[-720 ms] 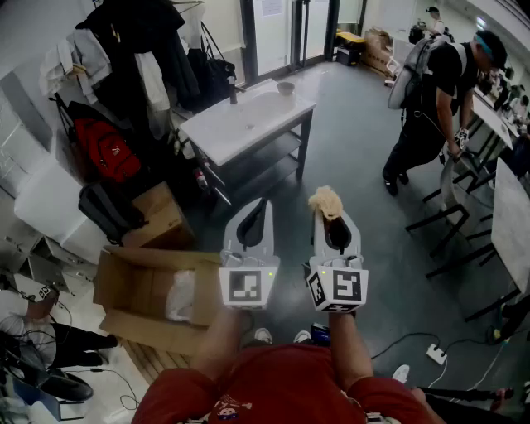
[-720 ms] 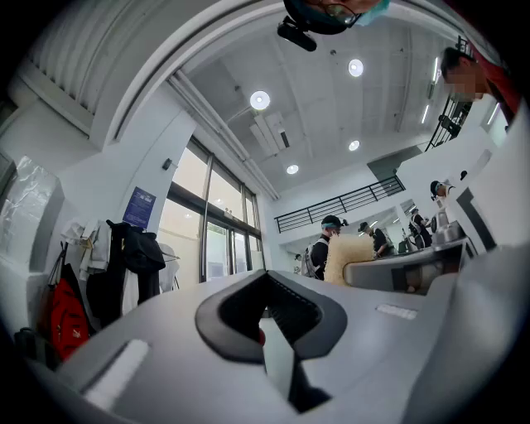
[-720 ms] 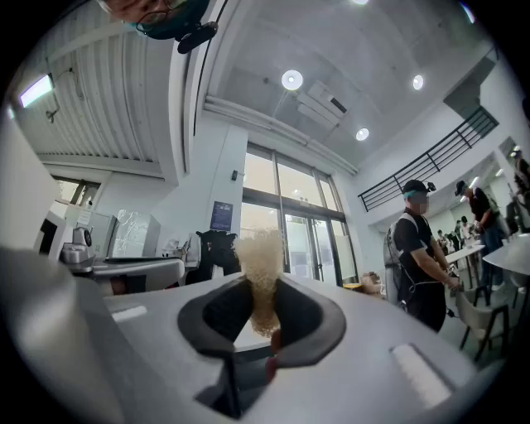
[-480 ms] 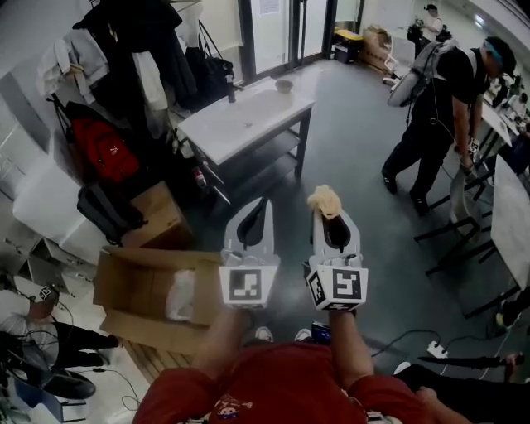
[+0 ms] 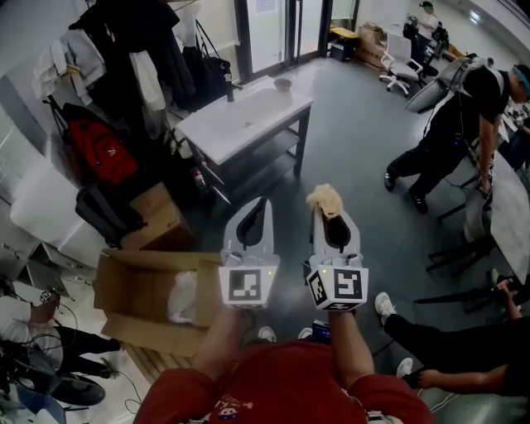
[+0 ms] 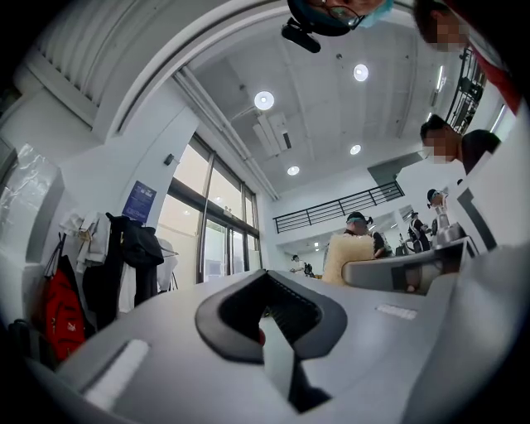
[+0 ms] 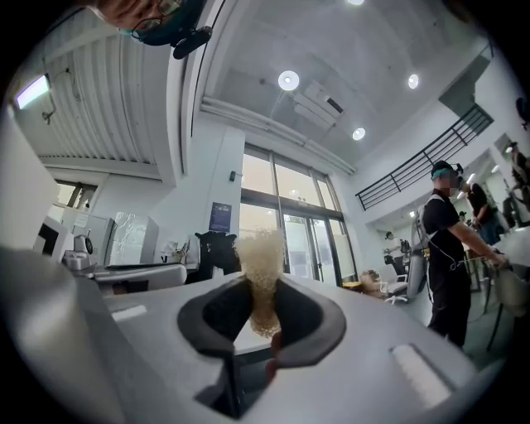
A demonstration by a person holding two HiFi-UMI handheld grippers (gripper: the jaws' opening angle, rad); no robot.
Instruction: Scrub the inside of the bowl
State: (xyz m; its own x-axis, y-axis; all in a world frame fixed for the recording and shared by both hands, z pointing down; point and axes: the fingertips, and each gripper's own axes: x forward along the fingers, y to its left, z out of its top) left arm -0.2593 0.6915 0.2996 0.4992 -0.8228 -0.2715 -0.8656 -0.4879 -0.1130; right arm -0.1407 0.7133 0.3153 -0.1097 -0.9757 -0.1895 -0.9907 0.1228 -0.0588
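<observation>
Item: 2 hand-held grippers, side by side, near centre of head view, pointing away from holder. Left gripper (image 5: 258,211): jaws closed together, nothing betw. them. Right gripper (image 5: 329,219): jaws clenched on 1 tan sponge (image 5: 324,199), which sticks out past the tips; its lower part is hidden in the jaw pocket. Marker cubes: 2, one per gripper, left cube (image 5: 248,286), right cube (image 5: 338,288). Bowl (image 5: 284,85): 1, small, at far right end of white table (image 5: 248,120), close to the edge, well apart from both grippers; inside not visible, too small to tell contents. Bottle (image 5: 229,88): 1, dark, upright, at the table's far edge, left of bowl. Table: 1, top otherwise bare, lower shelf partly in shadow. Cardboard box (image 5: 137,286): 1, open, on floor near left, something white inside, hard to make out. Red backpack (image 5: 101,151): 1, far left, under hanging coats (image 5: 137,41). Other persons: at least 4. One stands bent over at right (image 5: 460,108), one is low at near right, cut off by frame (image 5: 447,344), one at near left, mostly cut off (image 5: 29,327), one far off at top right (image 5: 424,15). Grey floor (image 5: 356,149) lies open betw. grippers and table and to the table's right, up to the standing person. Left side crowded w. bags, coats, box.
</observation>
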